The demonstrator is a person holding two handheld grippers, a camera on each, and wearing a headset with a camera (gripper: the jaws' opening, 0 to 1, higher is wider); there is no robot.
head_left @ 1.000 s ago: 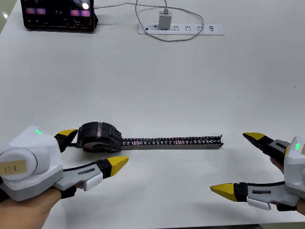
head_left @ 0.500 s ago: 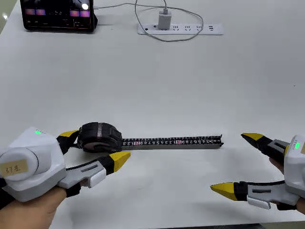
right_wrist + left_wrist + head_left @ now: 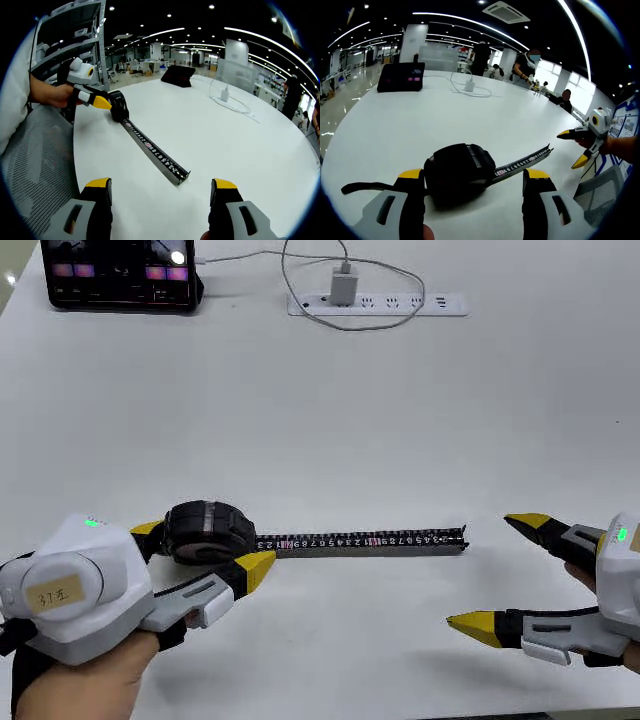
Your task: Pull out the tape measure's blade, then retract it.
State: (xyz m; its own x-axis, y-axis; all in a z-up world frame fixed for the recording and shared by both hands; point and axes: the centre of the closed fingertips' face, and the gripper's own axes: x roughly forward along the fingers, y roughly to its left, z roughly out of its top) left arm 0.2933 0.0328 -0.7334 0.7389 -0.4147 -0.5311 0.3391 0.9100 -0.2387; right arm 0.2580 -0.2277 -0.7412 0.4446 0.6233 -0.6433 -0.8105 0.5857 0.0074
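Judging purely from the layout, looks like the pull-out half done and the retract half not yet started. Black tape measure case (image 3: 207, 531) sitting near-left on the white counter (image 3: 330, 420), blade (image 3: 365, 540) stretched flat to the right, blade tip (image 3: 463, 536) resting bare on the counter.

Left gripper (image 3: 205, 545) parked around the case, jaws apart. Far jaw right against the case side, near jaw just off it, with a sliver of gap showing in the left gripper view. So not clamped, just straddling. Probably set there to pin the case before releasing the lock or feeding the blade back in.

Right gripper (image 3: 497, 572) hanging to the right of the blade tip, jaws wide apart, holding nothing, near the tip but clear of it. Guessing placed there to guide the blade home or stop a whip-back.

Worth squeezing the case properly first, otherwise likely to skid on that slick counter.

Power strip (image 3: 378, 303) and tablet (image 3: 120, 270) way off at the far edge, well out of the way.
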